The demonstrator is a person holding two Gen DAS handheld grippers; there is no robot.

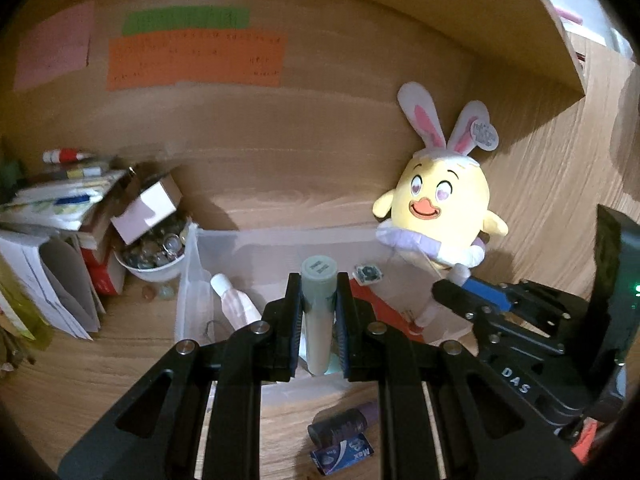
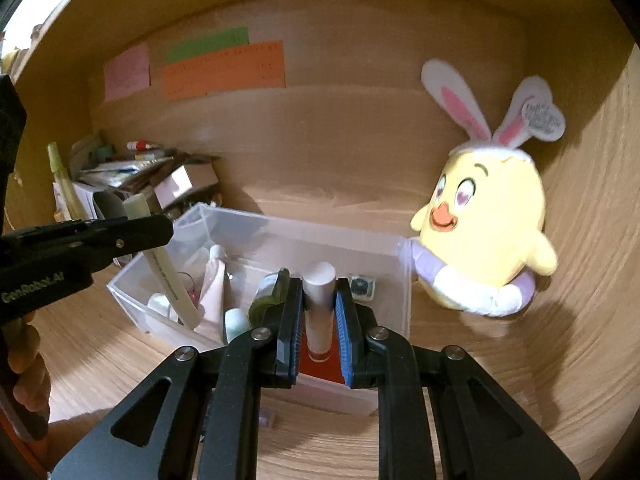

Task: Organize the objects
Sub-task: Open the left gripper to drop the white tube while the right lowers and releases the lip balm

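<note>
now left fingers pinching green tube; right fingers pinching white tube above clear bin.

Bin on desk, plush chick at its right, paper stack left, bottles inside.

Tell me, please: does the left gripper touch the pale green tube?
Touching. The left wrist view shows the left gripper clamping the pale green tube on both sides.

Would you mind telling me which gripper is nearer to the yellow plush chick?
Right. The right gripper, shut on a white tube, sits over the clear bin on the yellow plush chick's side; the left gripper, shut on a pale green tube, sits further away.
</note>
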